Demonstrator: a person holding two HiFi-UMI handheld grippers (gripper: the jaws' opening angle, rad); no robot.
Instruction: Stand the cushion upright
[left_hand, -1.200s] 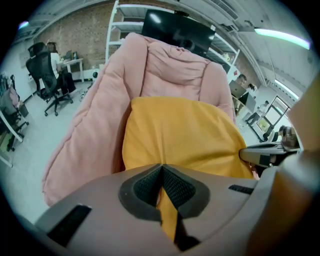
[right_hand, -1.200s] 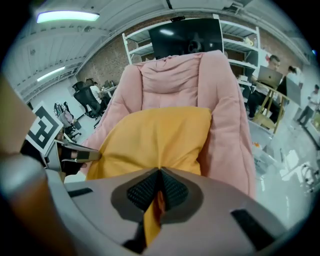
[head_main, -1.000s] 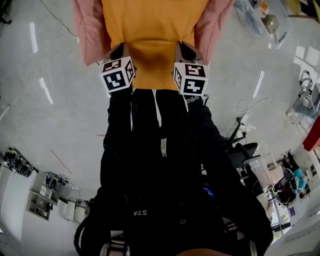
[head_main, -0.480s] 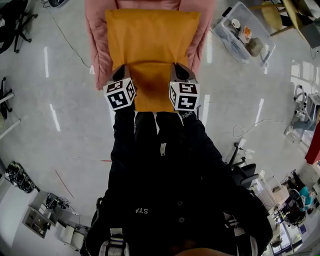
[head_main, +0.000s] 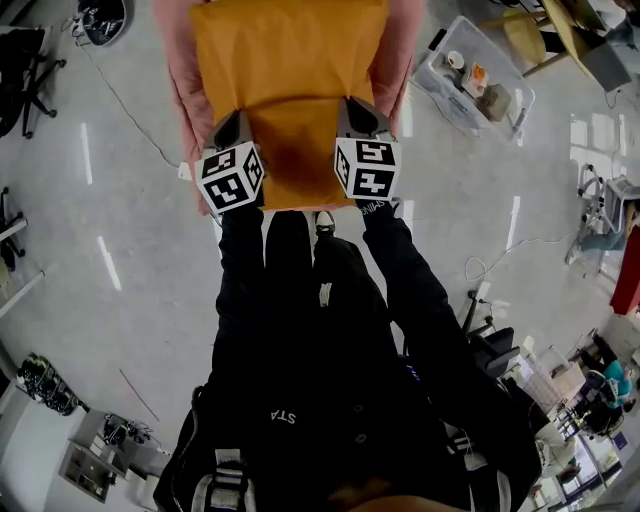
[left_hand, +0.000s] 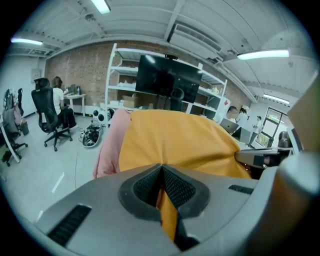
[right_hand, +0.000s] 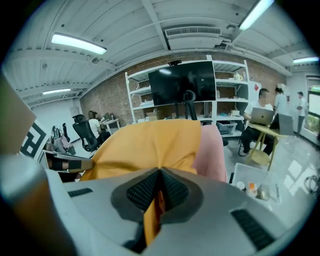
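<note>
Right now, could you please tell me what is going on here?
A person holds an orange cushion by its near edge, the left tongs and the right tongs each shut on the fabric. A pink cushion shows behind it at both sides. Whether that one is gripped too I cannot tell.

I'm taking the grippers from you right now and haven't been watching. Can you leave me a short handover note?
Left claw: shut on the near edge of the orange cushion, fabric pinched between its pads.
Right claw: shut on the same edge, further right.
Orange cushion: held up in front of the person, above the floor. Pink padding shows behind it on both sides; I cannot tell whether it is a separate piece.
Done: both grips taken, cushion lifted.
Left: set it down on one edge so it stands upright, then let go.
</note>
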